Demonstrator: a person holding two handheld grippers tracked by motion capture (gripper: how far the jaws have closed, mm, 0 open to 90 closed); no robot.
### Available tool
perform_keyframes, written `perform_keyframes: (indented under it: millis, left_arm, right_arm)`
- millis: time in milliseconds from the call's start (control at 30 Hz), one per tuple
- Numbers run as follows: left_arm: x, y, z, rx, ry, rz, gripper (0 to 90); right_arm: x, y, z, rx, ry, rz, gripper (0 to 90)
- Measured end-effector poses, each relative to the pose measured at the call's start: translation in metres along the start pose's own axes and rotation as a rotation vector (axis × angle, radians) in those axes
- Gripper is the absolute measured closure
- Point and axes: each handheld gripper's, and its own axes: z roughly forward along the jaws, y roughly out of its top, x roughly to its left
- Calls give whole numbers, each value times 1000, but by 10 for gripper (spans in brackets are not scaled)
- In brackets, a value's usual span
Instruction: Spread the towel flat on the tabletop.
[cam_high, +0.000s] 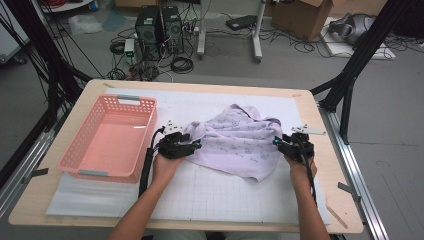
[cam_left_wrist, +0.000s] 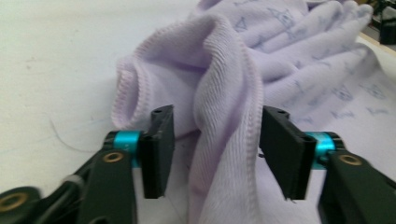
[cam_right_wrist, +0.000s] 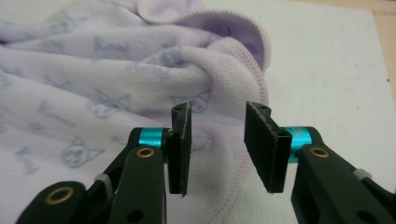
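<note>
Cloth (cam_high: 239, 140) (lilac) beside pink basket (cam_high: 111, 137)

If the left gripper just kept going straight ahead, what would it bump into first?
Most likely the purple towel. A bunched fold of it already sits between the open jaws of the left gripper, so going forward would push into that fold at once.

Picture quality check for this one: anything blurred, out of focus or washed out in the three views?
High view: soft and low in detail overall, evenly lit, only faint shadows under the cloth. Left gripper view: the knit fold between the jaws is sharp, the cloth's far end goes soft, and the white mat looks almost washed out. Right gripper view: pads crisp, cat prints slightly soft.
</note>
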Motion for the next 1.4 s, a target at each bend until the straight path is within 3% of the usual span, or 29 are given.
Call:
perform_keyframes:
  millis: [167,300,367,533,767,900,1000,1133,1200,1400]
  left_arm:
    - [-1,-4,-6,50,-60,-5,302]
    - [-4,-6,-13,66,-85,38,311]
    - [-6,-9,-15,89,-72,58,341]
    - [-2,-10,-18,93,-76,44,357]
    - [-4,-14,-20,117,-91,57,402]
    - [-8,-16,-15,143,-96,83,434]
    - [-10,-17,-13,159,-94,111,507]
    - [-11,-18,-12,168,-87,130,646]
    - [-12,-17,-13,164,-87,137,703]
    - [-10,-16,-17,141,-93,140,817]
  right_arm:
    - [0,-3,-20,-22,62,10,509]
    - [4,-13,-32,-17,101,-5,496]
    - [6,-19,-37,-16,111,-28,494]
    - [7,-32,-47,-4,132,-26,475]
    - [15,-46,-59,20,154,-5,451]
    - [23,-51,-57,54,167,-42,435]
    - [28,-52,-54,62,178,-35,429]
    - [36,-53,-48,88,189,-59,433]
    - [35,-53,-48,84,189,-64,434]
    - [24,-54,-53,65,159,-19,460]
